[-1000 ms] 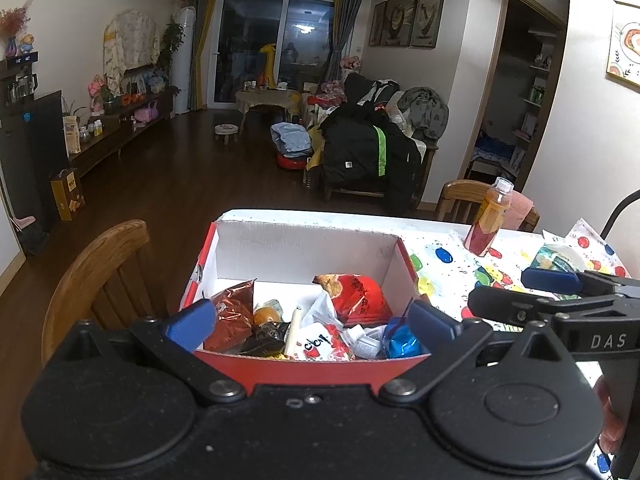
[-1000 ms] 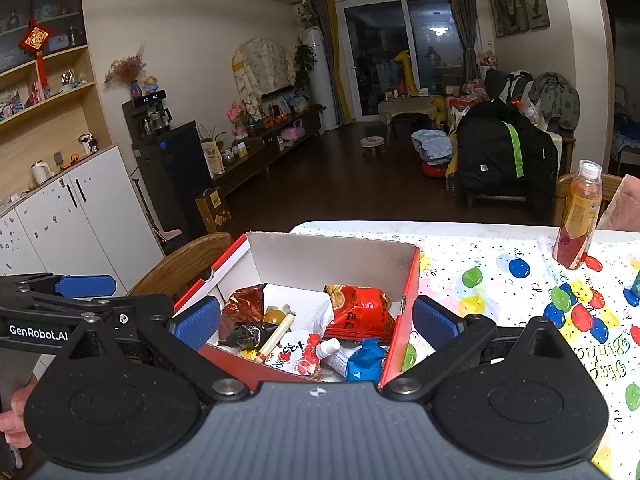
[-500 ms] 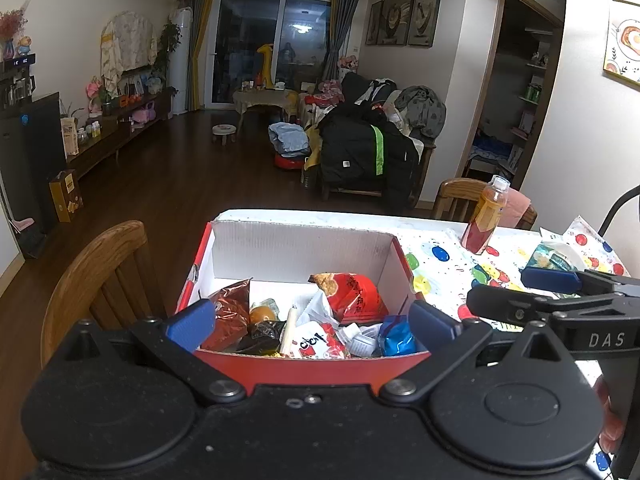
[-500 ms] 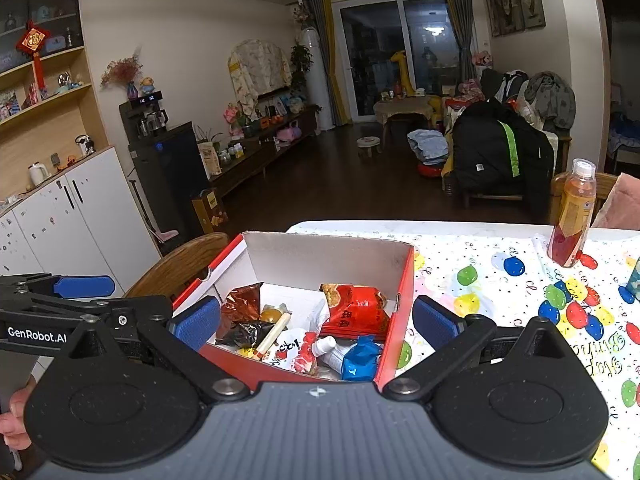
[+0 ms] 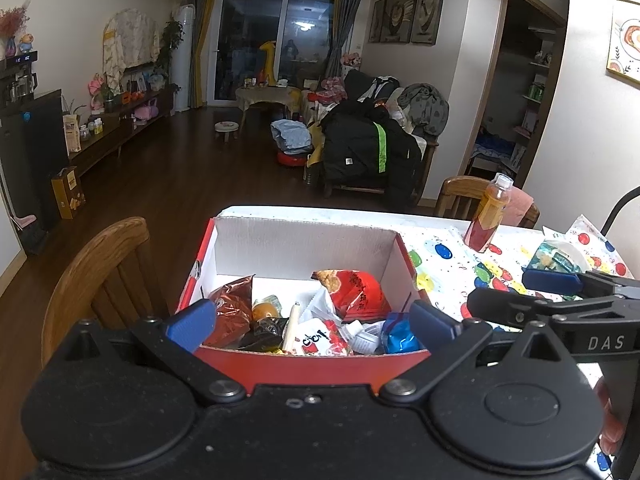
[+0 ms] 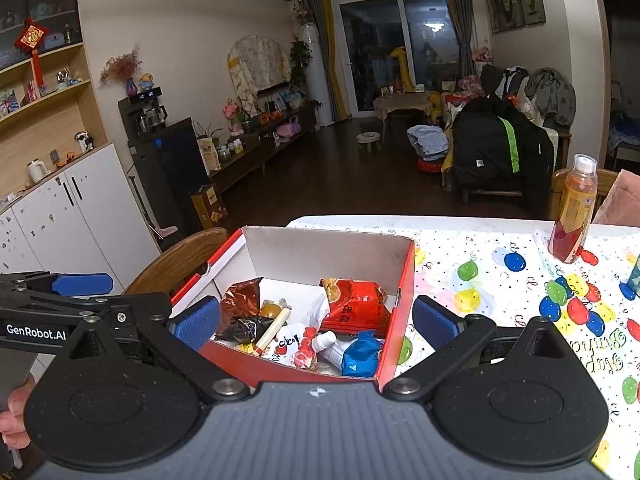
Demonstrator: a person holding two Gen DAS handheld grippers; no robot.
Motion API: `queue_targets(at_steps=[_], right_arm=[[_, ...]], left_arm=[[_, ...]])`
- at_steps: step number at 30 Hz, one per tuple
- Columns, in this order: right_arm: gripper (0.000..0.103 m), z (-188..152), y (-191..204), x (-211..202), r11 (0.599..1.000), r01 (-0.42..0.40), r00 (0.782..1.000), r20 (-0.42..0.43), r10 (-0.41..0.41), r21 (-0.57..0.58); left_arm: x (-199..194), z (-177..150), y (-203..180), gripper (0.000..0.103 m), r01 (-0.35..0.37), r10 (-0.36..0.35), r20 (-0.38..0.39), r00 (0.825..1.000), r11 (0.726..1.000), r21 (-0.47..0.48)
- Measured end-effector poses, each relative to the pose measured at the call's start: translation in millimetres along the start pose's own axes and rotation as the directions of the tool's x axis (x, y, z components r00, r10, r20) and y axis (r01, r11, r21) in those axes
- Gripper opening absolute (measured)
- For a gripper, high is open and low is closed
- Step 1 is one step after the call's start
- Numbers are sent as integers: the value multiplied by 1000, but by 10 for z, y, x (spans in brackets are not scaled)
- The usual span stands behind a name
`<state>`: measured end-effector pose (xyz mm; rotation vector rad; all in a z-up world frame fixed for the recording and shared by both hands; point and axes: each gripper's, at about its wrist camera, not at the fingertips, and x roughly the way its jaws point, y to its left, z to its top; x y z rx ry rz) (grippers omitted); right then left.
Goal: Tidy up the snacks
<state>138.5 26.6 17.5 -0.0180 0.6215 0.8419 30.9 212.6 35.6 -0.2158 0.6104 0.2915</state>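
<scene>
A red cardboard box with a white inside stands on the table and holds several snacks: a red bag, a brown bag, a blue packet, a white-and-red pack. My left gripper hangs open just before the box's near wall, nothing between its fingers. My right gripper is open too, over the near right corner. Each gripper shows sideways in the other's view.
An orange drink bottle stands on the balloon-print tablecloth right of the box. A clear-lidded tub sits at the far right. Wooden chairs stand left of and behind the table.
Both grippers have drawn back and risen slightly, so the box sits a little lower and farther in both views. Jaws stay open; snacks have not moved.
</scene>
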Motion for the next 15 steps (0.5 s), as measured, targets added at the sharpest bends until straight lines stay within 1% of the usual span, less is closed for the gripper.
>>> queue_targets(at_steps=[15], right_arm=[[103, -23, -24, 15, 1000, 2, 1000, -14, -2, 13]], left_arm=[[20, -17, 13, 103, -7, 7, -10, 1000, 1000, -5]])
